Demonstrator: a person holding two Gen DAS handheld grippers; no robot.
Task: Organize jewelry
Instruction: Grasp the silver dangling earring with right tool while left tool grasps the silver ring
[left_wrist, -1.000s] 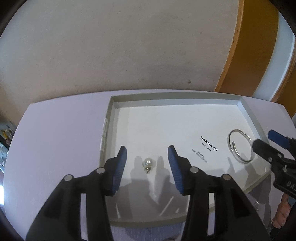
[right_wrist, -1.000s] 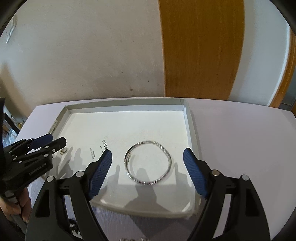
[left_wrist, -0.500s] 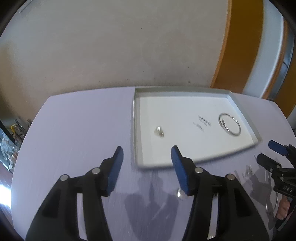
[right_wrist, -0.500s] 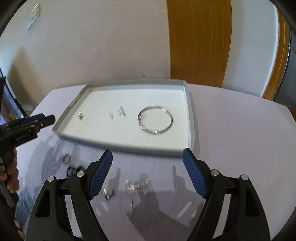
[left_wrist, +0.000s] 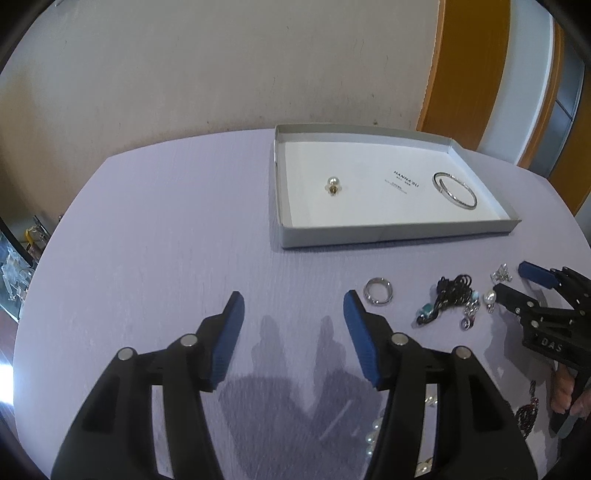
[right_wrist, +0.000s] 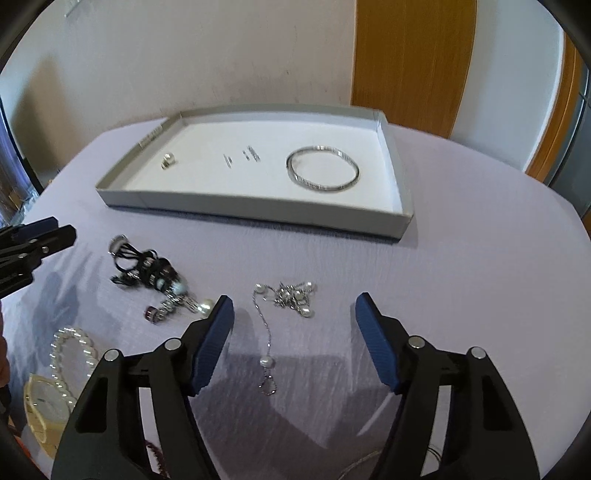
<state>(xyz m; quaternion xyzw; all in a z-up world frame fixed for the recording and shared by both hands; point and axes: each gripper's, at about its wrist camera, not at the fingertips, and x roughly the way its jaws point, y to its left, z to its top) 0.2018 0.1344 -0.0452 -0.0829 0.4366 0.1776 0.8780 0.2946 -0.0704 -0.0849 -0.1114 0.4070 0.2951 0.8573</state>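
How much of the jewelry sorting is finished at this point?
Only a start. The tray holds two pieces: a pearl earring and a silver bangle. Nothing is in hand; the left tool and right tool are both open and empty. Left on the table: a silver ring, a black beaded tangle, a pearl chain, a pearl bracelet and a watch.
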